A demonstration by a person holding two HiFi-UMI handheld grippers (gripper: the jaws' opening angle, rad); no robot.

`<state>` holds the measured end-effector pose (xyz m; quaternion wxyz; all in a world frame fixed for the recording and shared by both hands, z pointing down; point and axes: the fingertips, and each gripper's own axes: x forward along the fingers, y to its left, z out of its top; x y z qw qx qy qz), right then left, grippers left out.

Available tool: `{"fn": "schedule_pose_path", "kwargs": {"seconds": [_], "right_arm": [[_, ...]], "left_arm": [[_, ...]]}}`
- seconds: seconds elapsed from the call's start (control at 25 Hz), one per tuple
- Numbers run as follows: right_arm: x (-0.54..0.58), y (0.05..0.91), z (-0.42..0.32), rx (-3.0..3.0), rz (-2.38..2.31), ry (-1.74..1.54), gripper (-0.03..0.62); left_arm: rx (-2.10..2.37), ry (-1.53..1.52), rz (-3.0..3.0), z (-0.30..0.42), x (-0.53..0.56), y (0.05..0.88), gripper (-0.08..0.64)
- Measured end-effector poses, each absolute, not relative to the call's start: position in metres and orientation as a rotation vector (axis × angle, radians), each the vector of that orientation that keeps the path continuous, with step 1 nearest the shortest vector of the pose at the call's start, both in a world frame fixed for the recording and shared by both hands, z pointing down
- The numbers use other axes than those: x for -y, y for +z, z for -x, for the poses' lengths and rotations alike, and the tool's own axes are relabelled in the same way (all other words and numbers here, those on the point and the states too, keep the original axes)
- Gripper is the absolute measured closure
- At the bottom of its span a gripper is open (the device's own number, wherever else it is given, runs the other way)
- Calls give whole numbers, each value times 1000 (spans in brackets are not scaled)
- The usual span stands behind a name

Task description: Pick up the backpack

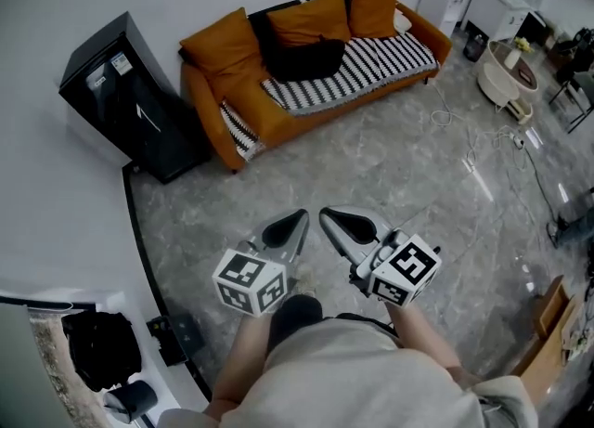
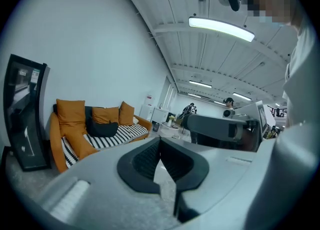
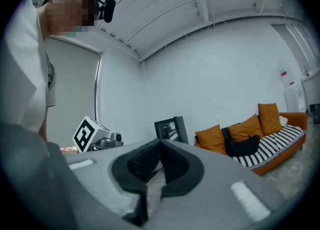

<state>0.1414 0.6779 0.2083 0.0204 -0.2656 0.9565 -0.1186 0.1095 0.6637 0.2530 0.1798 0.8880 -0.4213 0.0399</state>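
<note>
Ahead of you an orange sofa (image 1: 246, 92) stands against the white wall, with orange cushions (image 1: 371, 4) along its back and a black-and-white striped cover (image 1: 371, 64) over its seat. Just left of it you have a tall black cabinet (image 1: 130, 97) by the wall. On the grey marble floor (image 1: 399, 185) to your right, loose cables (image 1: 483, 143) lie near a round white table (image 1: 501, 78).

Room was bright and evenly lit from ceiling strip lights (image 2: 221, 28). Pale glare streaks sat on the glossy floor (image 1: 473, 171), and shadows were faint. Both gripper views had heavy fisheye bending and dark vignetted corners. Nearest foreground was soft; no motion blur.
</note>
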Motion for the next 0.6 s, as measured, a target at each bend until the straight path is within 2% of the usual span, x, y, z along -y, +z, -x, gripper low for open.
{"fn": "schedule_pose_path", "kwargs": {"seconds": [0.24, 0.6], "right_arm": [[-609, 207, -103, -2961, 840, -382, 589], [-552, 216, -84, -2974, 908, -425, 589]], "left_arm": [[1238, 52, -2522, -59, -580, 242, 554], [1089, 175, -2533, -49, -531, 262, 554]]}}
